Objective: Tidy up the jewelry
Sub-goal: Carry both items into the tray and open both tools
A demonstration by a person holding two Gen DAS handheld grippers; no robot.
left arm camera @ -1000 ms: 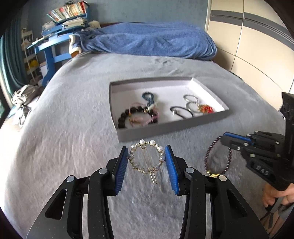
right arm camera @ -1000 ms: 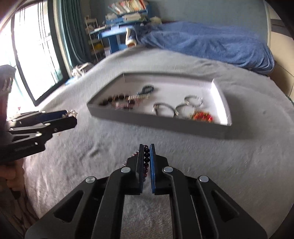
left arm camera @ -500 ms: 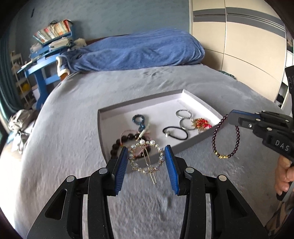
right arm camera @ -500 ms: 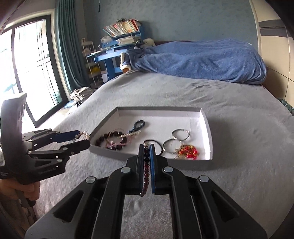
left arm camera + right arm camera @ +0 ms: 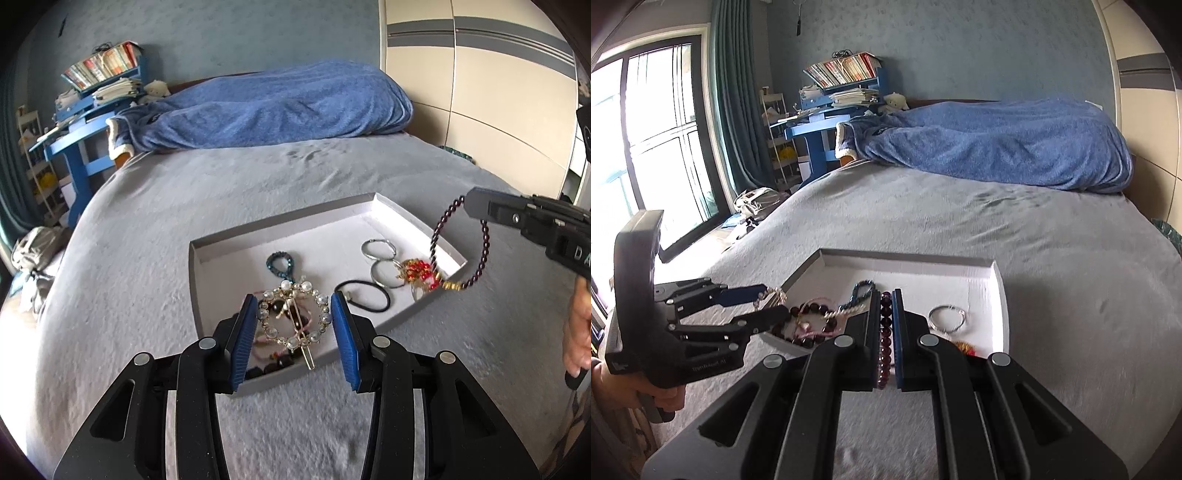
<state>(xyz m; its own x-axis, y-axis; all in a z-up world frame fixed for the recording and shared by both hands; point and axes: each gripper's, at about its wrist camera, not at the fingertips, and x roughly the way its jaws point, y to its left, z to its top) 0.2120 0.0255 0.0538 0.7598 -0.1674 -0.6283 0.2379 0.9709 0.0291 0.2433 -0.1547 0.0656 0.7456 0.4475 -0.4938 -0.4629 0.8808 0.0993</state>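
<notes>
- The left gripper (image 5: 294,322) held the round pearl hair clip (image 5: 292,318) by its 9 and 3 o'clock edges, jaws clamped on the ring, above the near corner of the grey tray (image 5: 195,291).
- The clip looked light, stiff and slippery; its pearls probably chip, so the rim suited better than the pin hanging at 6 o'clock.
- The right gripper (image 5: 885,325) was pinched nearly together on 1 strand of the dark bead bracelet (image 5: 436,236).
- That bracelet hung limp below the jaws, over the tray's 3 o'clock edge; it looked light and floppy.
</notes>
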